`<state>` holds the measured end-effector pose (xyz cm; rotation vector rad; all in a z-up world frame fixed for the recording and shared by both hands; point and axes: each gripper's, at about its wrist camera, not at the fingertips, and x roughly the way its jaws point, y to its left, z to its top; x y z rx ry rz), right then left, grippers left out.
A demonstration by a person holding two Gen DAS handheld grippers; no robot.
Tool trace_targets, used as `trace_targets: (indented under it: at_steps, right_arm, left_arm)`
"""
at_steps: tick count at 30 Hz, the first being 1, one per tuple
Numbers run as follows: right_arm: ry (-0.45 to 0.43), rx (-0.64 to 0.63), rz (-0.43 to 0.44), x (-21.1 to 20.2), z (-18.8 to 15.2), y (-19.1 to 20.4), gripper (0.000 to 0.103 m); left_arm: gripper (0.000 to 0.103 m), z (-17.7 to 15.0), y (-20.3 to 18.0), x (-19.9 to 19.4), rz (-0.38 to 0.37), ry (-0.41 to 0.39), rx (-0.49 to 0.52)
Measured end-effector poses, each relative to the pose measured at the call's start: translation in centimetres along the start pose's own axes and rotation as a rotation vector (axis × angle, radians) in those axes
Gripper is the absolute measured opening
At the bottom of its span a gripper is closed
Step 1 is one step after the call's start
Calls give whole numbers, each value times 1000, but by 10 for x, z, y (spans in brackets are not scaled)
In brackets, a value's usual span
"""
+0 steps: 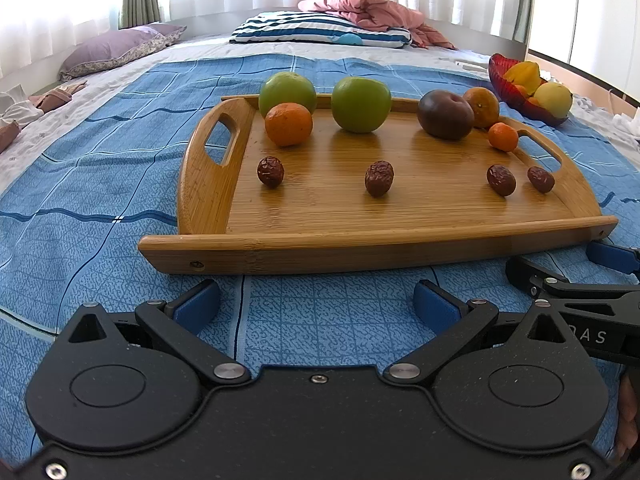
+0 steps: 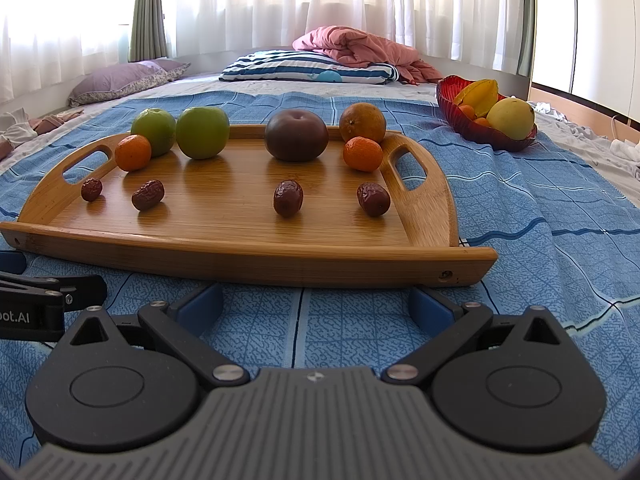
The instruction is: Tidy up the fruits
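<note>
Hidden: bowl [image 2: 486,122] fruit partly behind rim; right gripper [image 1: 580,276] cut off at left view's edge
Left gripper [image 1: 316,306]: wide open, empty, low before tray [image 1: 360,240]
Right gripper: agape, empty, alongside
Fruit: apples [image 2: 202,132], oranges [image 2: 362,154], dates [image 2: 287,197] on tray

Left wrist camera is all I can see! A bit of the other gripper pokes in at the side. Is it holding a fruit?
Observer: No. The right gripper is open, with only the blue blanket between its fingers. It sits just in front of the tray.
Operator: Is the big orange squished against the dark fruit? They overlap for me.
Observer: No. From the right wrist camera there is a clear gap between them.
</note>
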<state>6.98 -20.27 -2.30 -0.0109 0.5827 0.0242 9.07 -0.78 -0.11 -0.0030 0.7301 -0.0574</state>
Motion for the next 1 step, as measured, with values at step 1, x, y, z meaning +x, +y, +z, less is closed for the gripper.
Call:
trace_targets:
  at_steps: [1]
  right_arm:
    - [0,0,0,0,0,0,103]
  left_arm:
    - [103,0,0,0,0,0,0]
